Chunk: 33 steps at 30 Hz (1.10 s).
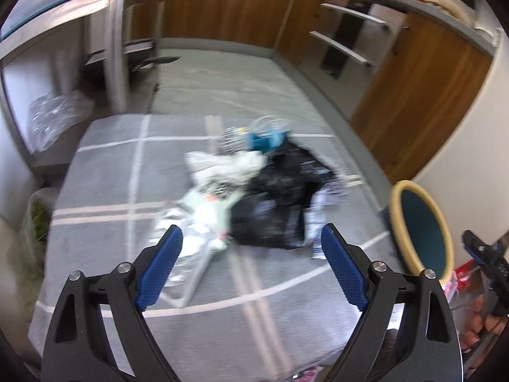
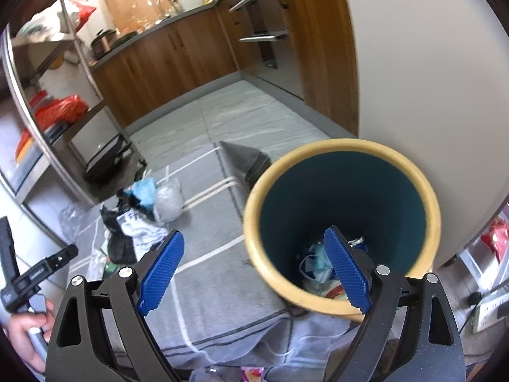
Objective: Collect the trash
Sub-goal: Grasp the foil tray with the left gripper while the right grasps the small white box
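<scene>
**Between pieces: both grippers empty, pile still on the cloth**

Left wrist view, near: left gripper at bottom centre, blue ribbed pads spread wide, nothing between them. It points down at the grey cloth with white grid stripes.

Just past the fingertips, mid-frame: the heap of trash. A crumpled silvery-white plastic wrapper lies closest, partly behind the left pad; whether it is touched I cannot tell. Beside it, to the right, a crumpled black plastic bag. At the far edge of the heap, a blue carton with a clear plastic cup. All blurred; finer detail not readable.

Right edge of that frame: the round bin with a tan rim and dark teal inside, standing at the cloth's side, apart from the heap.

Right wrist view: right gripper at bottom centre, jaws wide, empty, held above the bin. Crumpled paper and wrappers already lie at its bottom. Bottom left, a hand holds the left tool's handle.

Far: wooden cabinets and grey floor tiles.

Judgement: partway through; a drop looks complete on the right, a new pick is starting on the left. Next move calls for lowering the left jaws over the nearest wrapper, closing, then carrying it across to the bin.
</scene>
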### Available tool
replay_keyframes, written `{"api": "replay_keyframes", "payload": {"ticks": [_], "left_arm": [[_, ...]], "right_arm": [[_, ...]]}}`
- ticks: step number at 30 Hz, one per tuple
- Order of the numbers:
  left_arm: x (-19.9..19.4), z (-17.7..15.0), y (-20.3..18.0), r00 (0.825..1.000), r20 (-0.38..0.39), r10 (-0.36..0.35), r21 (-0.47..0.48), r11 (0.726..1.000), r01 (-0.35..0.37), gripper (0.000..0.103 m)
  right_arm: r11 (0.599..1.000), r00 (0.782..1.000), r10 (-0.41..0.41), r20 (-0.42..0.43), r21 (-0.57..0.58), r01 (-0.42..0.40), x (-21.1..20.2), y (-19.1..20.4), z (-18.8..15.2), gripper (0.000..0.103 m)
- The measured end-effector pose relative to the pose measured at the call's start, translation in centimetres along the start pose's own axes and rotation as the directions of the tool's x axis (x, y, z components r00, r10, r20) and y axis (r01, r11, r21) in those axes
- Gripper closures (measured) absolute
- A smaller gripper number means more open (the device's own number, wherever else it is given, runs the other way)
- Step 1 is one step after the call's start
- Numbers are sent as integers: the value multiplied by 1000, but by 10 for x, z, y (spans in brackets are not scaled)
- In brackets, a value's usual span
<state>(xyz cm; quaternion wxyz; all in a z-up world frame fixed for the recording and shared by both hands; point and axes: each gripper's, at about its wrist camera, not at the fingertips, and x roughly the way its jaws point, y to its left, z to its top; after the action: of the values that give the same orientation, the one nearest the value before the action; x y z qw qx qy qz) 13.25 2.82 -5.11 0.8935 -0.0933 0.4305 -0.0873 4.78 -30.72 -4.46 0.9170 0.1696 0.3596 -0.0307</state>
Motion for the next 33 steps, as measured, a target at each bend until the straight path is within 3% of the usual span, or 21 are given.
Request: {"api": "replay_keyframes", "payload": {"ticks": [10,21,25,27,30,33], "left_arm": [[32,-8,49,985,-129,114,73,992,-105,7],[82,-19,49,951,-245,187,273,955,-118,7],[89,-18,50,952,-252,176,267,958,-106,7],[88,-17,51,954,-245,173,268,958,-105,12],[82,-15,56,960,-221,172,261,959,-112,32],[78,-16,58,959,-226,168,235,965,-114,33]], "right_arm": [[999,999,17,-28,-39,-18,9,26,-5,13],[992,995,41,-86,-113,-51,26,65,-16,13],[988,993,47,-106,-142,-62,31,76,-23,13],[986,992,52,-117,-154,-70,33,80,-25,13],[984,990,60,-128,-159,-80,36,85,-27,13],[983,988,70,-138,-157,-91,38,87,-30,13]]}}
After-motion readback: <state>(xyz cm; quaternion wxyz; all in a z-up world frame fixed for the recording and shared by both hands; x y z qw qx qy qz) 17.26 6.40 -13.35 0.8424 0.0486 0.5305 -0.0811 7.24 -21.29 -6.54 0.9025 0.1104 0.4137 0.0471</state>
